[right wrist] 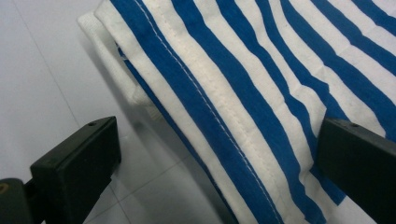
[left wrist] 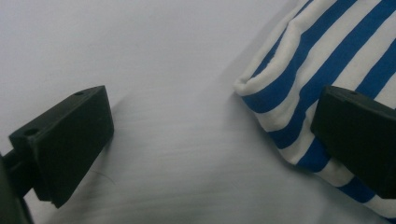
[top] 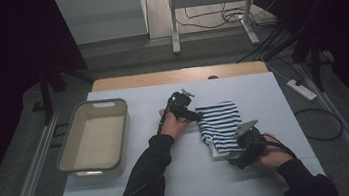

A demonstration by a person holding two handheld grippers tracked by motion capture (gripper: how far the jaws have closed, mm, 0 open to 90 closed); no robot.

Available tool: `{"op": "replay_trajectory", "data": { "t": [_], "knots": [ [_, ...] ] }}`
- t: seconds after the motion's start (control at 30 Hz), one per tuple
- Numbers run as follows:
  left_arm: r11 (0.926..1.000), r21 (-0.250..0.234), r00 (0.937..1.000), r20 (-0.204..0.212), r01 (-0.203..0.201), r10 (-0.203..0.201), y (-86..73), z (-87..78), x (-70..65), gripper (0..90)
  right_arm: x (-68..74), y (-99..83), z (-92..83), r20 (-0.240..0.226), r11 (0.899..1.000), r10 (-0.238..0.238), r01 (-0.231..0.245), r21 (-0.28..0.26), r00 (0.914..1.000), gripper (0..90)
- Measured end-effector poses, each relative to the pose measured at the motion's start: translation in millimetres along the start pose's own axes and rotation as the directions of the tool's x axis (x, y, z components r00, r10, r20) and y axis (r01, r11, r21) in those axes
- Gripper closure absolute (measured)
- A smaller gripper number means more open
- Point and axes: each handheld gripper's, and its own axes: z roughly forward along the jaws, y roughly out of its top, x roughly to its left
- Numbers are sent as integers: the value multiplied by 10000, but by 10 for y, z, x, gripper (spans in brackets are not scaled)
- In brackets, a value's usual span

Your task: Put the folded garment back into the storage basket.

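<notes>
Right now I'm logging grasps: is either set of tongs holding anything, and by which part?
Nothing is held: both tongs, left and right, stand open at edges of the folded blue-and-white striped cloth.

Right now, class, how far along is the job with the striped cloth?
Done: the striped cloth lies folded compactly on the white table. In hand: left gripper and right gripper, both open, sit at its edges. Left, probably: gripping it and moving it to the bin.
</notes>
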Motion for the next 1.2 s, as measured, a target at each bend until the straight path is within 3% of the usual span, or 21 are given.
{"op": "replay_trajectory", "data": {
  "t": [0.2, 0.27, 0.4, 0.47, 0.5, 0.53, 0.67, 0.87, 0.97, 1.2],
  "knots": [
    [9996, -157, 9995, 211, -239, 242, -11, -33, -20, 67, 4, -5, -12, 178, 9999, 107, -106, -66, 9998, 46],
    [9986, -204, 9975, 498, -497, 507, -9, -68, -50, 245, -9, -5, -45, 295, 9993, 320, -314, -220, 9991, 169],
    [9983, -200, 9951, 813, -545, 560, 5, -87, -98, 453, -58, -7, -91, 493, 9987, 436, -422, -296, 9978, 363],
    [9984, -188, 9946, 886, -525, 540, 10, -89, -106, 538, -77, -9, -101, 594, 9985, 457, -438, -333, 9972, 430],
    [9987, -198, 9943, 956, -463, 480, 14, -88, -115, 538, -77, -9, -101, 594, 9985, 457, -438, -333, 9972, 430],
    [9991, -142, 9926, 1144, -396, 410, 23, -89, -124, 620, -90, -5, -111, 773, 9984, 483, -459, -327, 9958, 529],
    [9997, -216, 9850, 1721, -102, 138, 14, -75, -122, 801, -127, 13, -122, 1172, 9975, 677, -650, -267, 9908, 724],
    [9996, -289, 9827, 1855, 73, -18, 8, -70, -110, 821, -168, 24, -134, 1016, 9944, 1045, -1022, -277, 9893, 773],
    [9992, -357, 9881, 1522, -189, 241, 3, -81, -158, 824, -191, 28, -149, 762, 9898, 1409, -1387, -334, 9871, 790],
    [9979, -490, 9917, 1193, -420, 476, -2, -99, -203, 831, -190, 35, -211, 231, 9819, 1708, -1682, -866, 9850, 798]
  ]
}}
